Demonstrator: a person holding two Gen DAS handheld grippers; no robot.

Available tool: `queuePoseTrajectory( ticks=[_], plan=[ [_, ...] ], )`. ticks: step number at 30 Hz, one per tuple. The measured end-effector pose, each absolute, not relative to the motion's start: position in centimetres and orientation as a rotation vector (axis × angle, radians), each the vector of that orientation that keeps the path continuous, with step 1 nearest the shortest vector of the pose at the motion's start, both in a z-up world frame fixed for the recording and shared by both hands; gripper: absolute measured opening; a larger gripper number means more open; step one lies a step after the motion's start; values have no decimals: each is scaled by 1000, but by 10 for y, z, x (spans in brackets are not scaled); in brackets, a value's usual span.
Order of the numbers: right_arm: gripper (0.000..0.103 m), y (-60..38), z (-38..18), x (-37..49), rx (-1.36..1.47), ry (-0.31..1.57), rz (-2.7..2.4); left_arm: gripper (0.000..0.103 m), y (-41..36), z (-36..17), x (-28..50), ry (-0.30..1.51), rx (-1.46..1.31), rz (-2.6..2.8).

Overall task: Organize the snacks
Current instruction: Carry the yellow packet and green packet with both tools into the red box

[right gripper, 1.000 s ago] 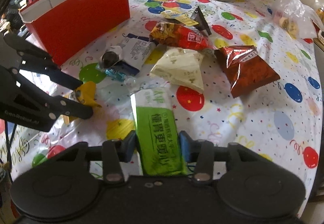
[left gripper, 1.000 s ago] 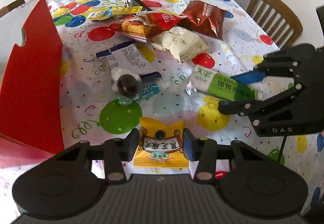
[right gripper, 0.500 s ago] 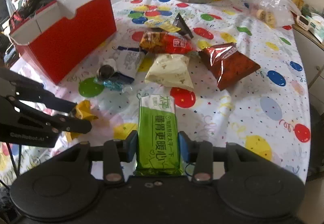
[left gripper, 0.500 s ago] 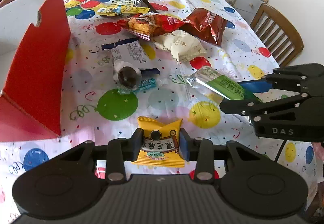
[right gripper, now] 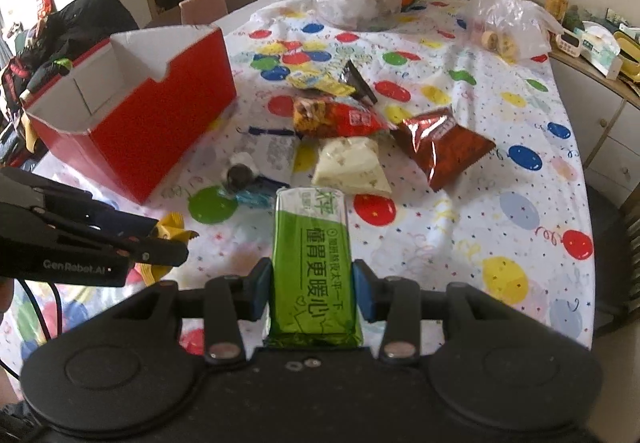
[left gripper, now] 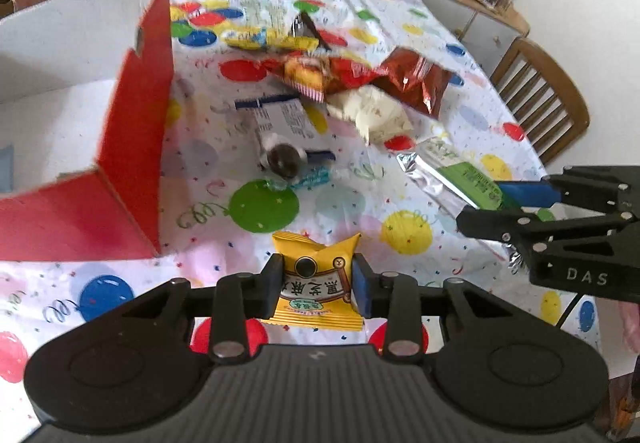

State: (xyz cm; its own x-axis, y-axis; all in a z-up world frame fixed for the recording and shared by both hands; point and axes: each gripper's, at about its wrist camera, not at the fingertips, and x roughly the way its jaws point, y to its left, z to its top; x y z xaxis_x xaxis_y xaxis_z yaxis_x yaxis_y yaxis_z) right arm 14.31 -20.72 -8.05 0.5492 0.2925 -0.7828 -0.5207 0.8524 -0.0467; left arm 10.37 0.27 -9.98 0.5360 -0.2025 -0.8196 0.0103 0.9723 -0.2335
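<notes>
Snacks are split between both hands: the left gripper (left gripper: 318, 285) clamps a yellow crinkled packet (left gripper: 316, 289), the right gripper (right gripper: 312, 289) a long green foil packet (right gripper: 310, 263), each gripped across its width, likely bound for the open red cardboard box (right gripper: 160, 115) at ten o'clock.
</notes>
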Motion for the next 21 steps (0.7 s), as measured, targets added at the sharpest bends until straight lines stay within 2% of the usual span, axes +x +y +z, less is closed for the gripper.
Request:
queuePoseTrajectory(
  ticks=[12, 21],
  plan=[
    [41, -161, -30, 127, -270, 774, 472, 35, 43, -42, 93, 925, -235, -132],
    [41, -101, -13, 131, -295, 722, 489, 35, 91, -12, 96, 876, -216, -87]
  ],
)
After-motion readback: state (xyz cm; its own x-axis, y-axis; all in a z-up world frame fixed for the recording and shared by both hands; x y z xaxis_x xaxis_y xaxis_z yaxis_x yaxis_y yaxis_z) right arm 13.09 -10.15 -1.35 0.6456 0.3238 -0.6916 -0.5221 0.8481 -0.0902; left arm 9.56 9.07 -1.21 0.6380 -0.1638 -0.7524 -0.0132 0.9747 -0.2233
